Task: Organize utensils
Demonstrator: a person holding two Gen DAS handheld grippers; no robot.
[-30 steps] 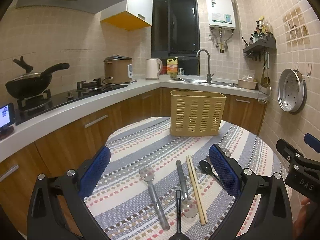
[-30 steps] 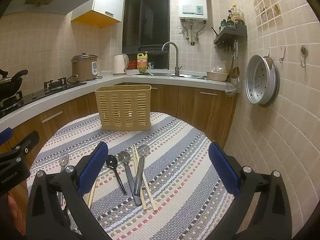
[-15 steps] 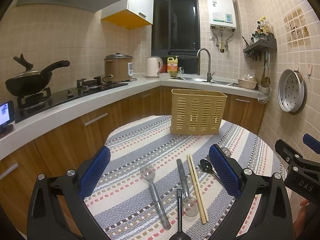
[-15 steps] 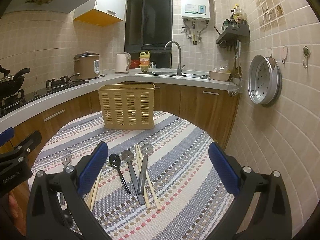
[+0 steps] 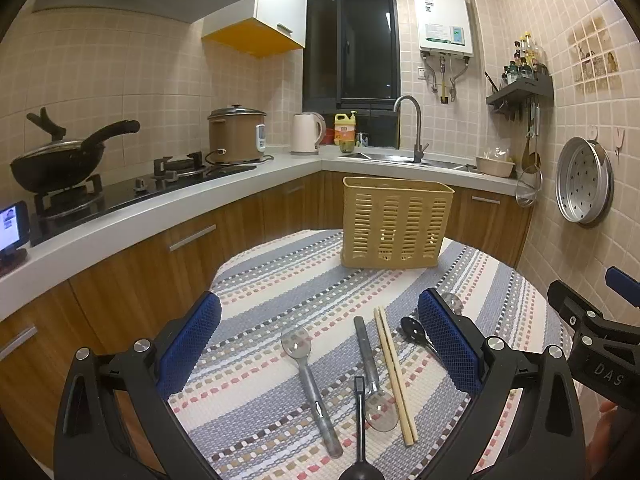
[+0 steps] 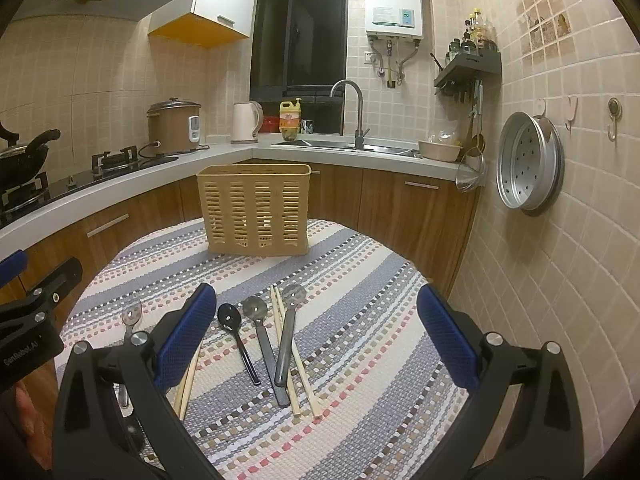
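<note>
Metal spoons (image 6: 289,336) & chopsticks (image 6: 294,354) lie low-center, long ways toward the basket (image 6: 256,208). Right gripper (image 6: 316,332) is nearer; both grippers' fingers spread wide, holding nothing. Left gripper (image 5: 320,344) too.

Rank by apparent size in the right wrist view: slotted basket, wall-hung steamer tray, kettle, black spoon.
1. slotted basket
2. steamer tray, nearly as tall, so a close call
3. kettle, farther away
4. black spoon
</note>
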